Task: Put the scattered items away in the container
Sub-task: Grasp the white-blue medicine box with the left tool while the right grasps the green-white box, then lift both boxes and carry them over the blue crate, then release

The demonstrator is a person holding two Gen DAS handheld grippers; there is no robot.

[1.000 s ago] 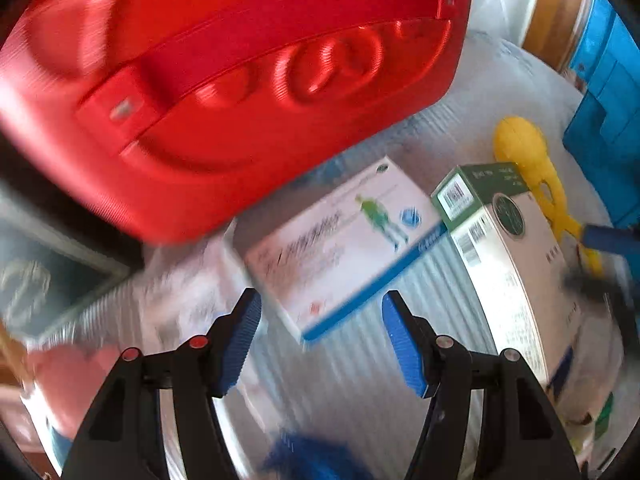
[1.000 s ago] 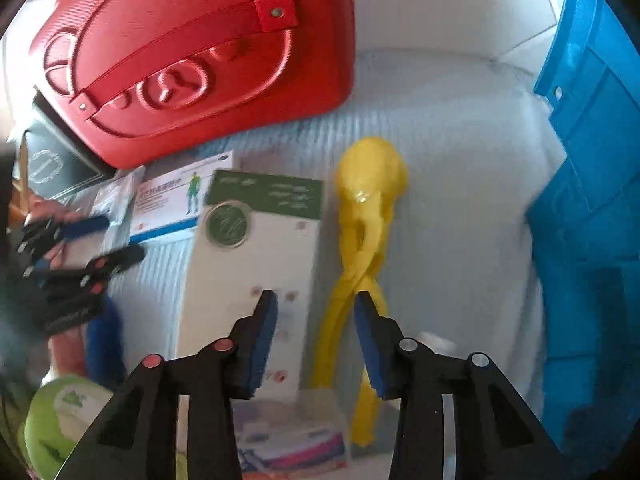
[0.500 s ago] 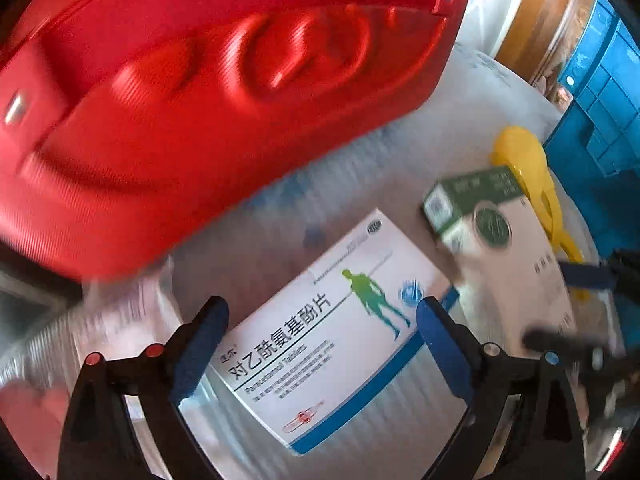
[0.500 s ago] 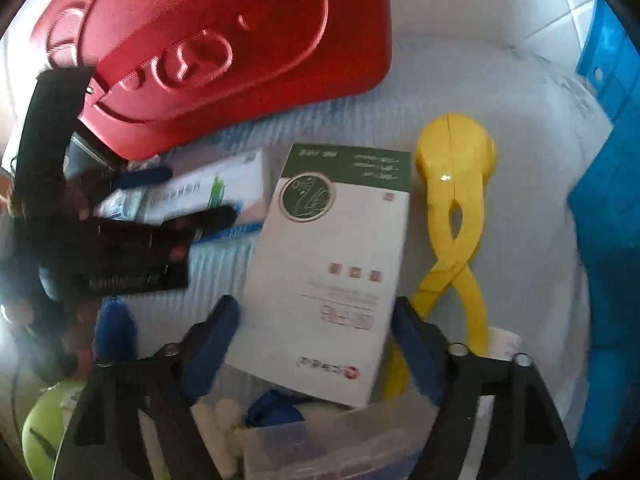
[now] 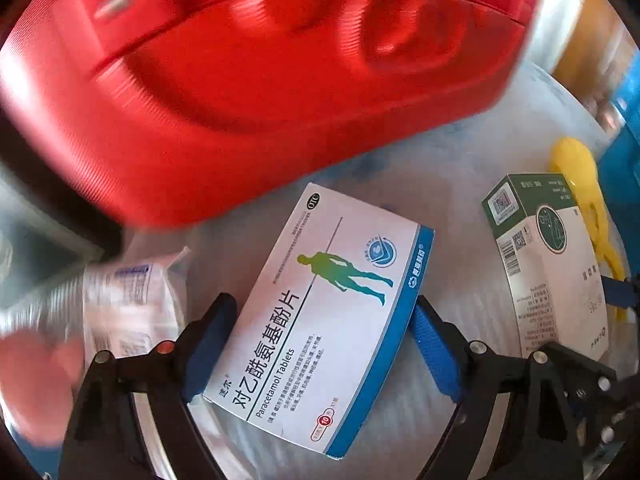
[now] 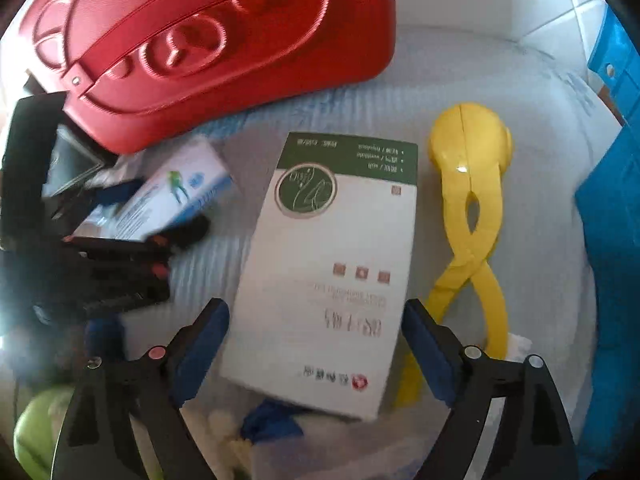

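A white-and-blue paracetamol box (image 5: 320,316) lies flat on the pale ribbed mat. My left gripper (image 5: 320,344) is open, one blue pad on each long side of it; contact is unclear. The box also shows in the right wrist view (image 6: 172,200). A white box with a green top (image 6: 324,276) lies to its right, also in the left wrist view (image 5: 552,264). My right gripper (image 6: 316,352) is open and straddles its near end. A red hard case (image 5: 256,80) (image 6: 212,40) stands closed at the back.
A yellow plastic clamp toy (image 6: 472,208) lies right of the green-topped box. A blue crate (image 6: 616,220) stands at the right. A clear plastic packet (image 5: 128,304) lies left of the paracetamol box. A green object (image 6: 36,432) and blue scraps (image 6: 272,420) lie near the front.
Both grippers opened wide and moved forward. The left now brackets the paracetamol box; the right shifted left from the yellow toy and brackets the green-topped box.
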